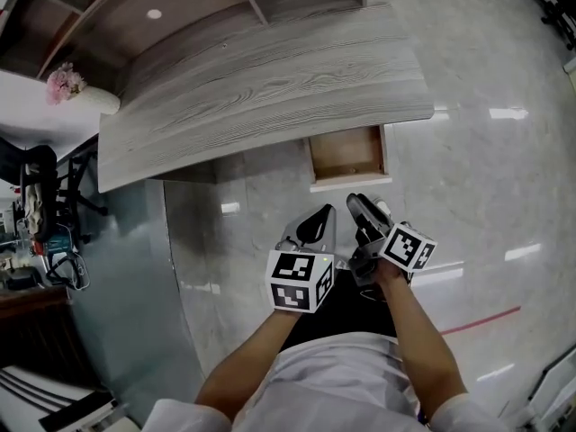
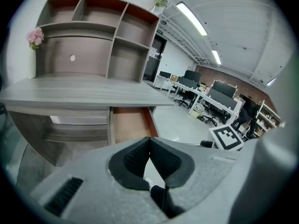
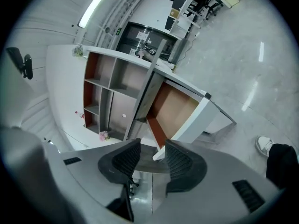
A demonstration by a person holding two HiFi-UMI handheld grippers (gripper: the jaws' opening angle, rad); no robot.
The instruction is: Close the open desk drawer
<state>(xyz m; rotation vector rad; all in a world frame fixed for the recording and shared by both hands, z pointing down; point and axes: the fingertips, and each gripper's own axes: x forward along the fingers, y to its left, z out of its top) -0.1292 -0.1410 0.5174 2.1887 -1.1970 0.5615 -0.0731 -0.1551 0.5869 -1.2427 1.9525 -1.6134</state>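
Note:
The desk [image 1: 270,88] has a grey wood-grain top, and its drawer [image 1: 346,156] stands pulled out at the right end, its brown inside empty and its white front panel [image 1: 351,184] toward me. Both grippers hang just in front of that panel. My left gripper [image 1: 319,219] is shut with nothing in it; in the left gripper view its pads [image 2: 138,155] meet below the drawer [image 2: 128,125]. My right gripper [image 1: 364,207] is open and holds nothing. In the right gripper view the drawer [image 3: 175,108] appears tilted, and its front corner shows beyond the gap between the jaws [image 3: 148,160].
A hutch of open shelves [image 2: 93,36] stands on the desk, with pink flowers [image 1: 65,81] at its left end. An office chair [image 1: 40,187] sits to the left. The floor is glossy tile with a red line [image 1: 481,320]. My shoe [image 3: 264,144] shows at the right.

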